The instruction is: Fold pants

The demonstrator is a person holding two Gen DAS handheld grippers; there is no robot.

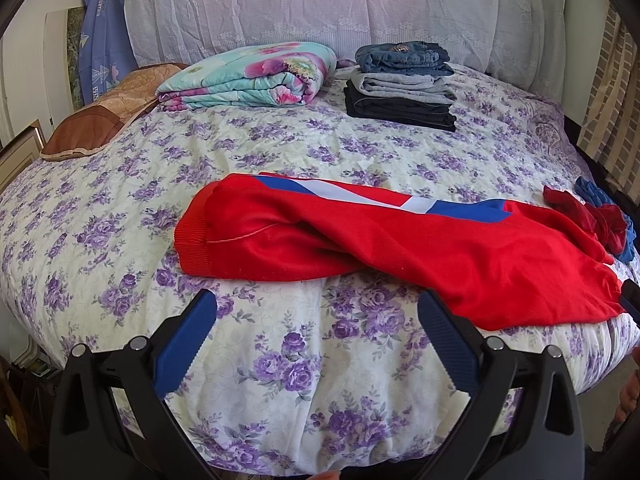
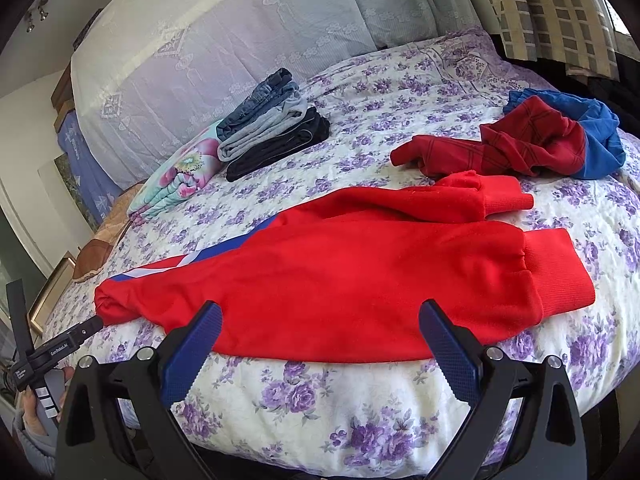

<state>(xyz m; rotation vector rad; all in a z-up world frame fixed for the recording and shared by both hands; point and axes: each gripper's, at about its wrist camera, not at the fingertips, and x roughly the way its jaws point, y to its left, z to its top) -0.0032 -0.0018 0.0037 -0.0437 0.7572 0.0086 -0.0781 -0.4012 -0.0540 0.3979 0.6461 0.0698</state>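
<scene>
A: Both near? The left hand-held gripper [image 1: 316, 304] and right hand-held gripper [image 2: 320, 314] gape wide, holding nothing.

B: Red pants [image 2: 340, 276] lie across the bed [image 2: 320, 408] at twelve o'clock, one end cut off.

A: Beyond?

B: One crumpled red-and-blue garment [image 2: 532, 144] at two o'clock; one stack of three folded pants [image 1: 402, 86]; one quilt [image 1: 248, 76].

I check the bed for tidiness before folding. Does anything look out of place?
Yes: a crumpled red and blue garment lies in a heap beyond the red pants, unlike the neat folded stack.
</scene>
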